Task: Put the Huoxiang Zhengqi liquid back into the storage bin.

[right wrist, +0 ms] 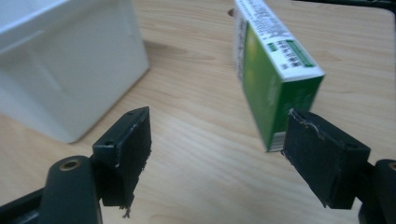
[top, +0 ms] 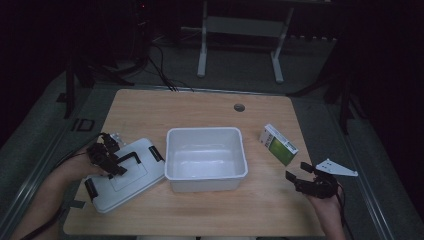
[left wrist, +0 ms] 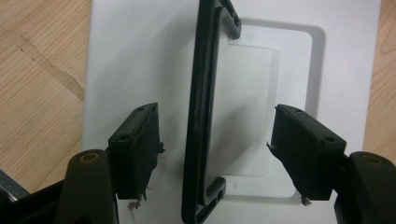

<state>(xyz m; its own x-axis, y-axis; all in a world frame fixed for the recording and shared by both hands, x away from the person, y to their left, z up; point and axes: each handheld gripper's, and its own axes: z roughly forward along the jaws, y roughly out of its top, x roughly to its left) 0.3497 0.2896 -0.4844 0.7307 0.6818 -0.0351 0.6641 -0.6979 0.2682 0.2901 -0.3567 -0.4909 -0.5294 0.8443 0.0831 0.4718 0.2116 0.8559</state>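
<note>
So, the green-and-white box [top: 278, 144] stands on the table [top: 210, 215] to the right of the empty white bin [top: 205, 159], well apart from it and just beyond the right gripper [top: 296, 173]. In the right gripper view the box [right wrist: 273, 79] sits ahead of the spread jaws, nearer the right pad, not between them; nothing gripped. The bin's lid [top: 125, 175] lies flat to the left of the bin, and the left gripper [top: 111, 161] hovers over it, jaws released and straddling the black handle [left wrist: 205, 112] without pressing it. My read: lid is off, box pickup is the step in hand. Next move: centre the right jaws around the box, clamp, lift into the bin.
</note>
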